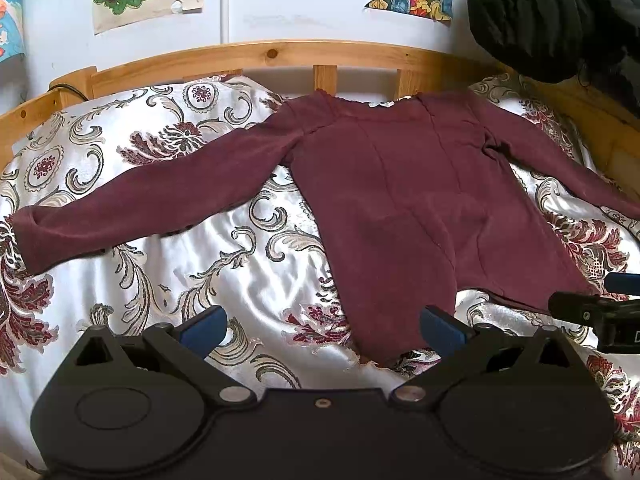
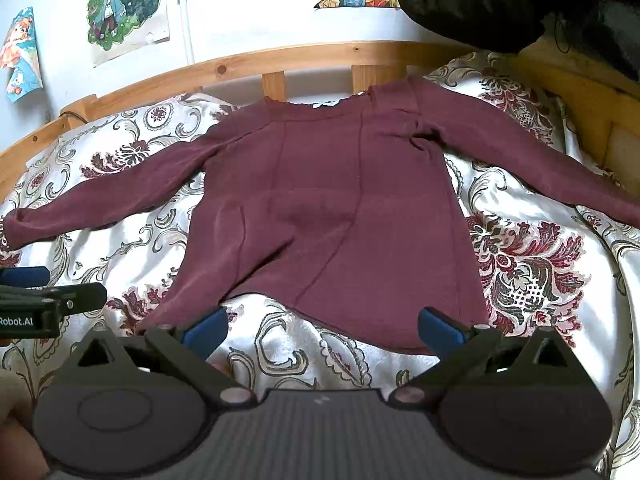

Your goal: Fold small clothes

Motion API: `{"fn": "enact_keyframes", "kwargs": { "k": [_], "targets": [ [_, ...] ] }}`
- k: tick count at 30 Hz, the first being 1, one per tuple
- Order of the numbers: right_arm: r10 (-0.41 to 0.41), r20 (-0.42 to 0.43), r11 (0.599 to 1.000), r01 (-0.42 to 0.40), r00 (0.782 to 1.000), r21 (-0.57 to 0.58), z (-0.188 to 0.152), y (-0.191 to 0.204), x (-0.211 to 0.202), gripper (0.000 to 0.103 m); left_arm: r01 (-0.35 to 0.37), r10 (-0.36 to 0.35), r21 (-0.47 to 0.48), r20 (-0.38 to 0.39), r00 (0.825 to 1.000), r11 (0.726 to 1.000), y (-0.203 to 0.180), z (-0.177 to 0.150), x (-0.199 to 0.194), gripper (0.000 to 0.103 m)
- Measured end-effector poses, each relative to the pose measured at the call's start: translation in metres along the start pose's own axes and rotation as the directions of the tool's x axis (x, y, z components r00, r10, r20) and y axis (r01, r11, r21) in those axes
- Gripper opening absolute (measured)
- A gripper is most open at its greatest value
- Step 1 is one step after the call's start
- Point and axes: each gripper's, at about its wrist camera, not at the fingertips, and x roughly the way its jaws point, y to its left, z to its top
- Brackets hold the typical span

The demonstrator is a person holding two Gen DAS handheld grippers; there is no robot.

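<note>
A small maroon long-sleeved top (image 1: 400, 200) lies flat on the bed, back up, collar toward the headboard, both sleeves spread out sideways. It also shows in the right wrist view (image 2: 340, 208). My left gripper (image 1: 322, 330) is open and empty, just above the hem's near left corner. My right gripper (image 2: 322, 328) is open and empty, over the hem's near right part. The right gripper's tip shows at the edge of the left wrist view (image 1: 600, 312), and the left gripper's tip shows in the right wrist view (image 2: 52, 300).
The bed has a white satin cover (image 1: 180, 280) with maroon and grey floral print. A wooden headboard rail (image 1: 280, 54) runs along the far side. A black padded jacket (image 1: 560, 12) hangs at the upper right. Posters (image 2: 124, 4) hang on the wall.
</note>
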Motion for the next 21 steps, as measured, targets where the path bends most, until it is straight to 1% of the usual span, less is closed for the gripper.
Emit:
{"fn": "enact_keyframes", "kwargs": {
  "k": [21],
  "targets": [
    [0.007,-0.043,1.000,-0.006,0.999,0.014,-0.0037,-0.0029,0.0058,0.103,0.011,-0.012,-0.014,-0.038,0.999,1.000,0.0028,0.0042,0.0018,0.102]
  ]
}}
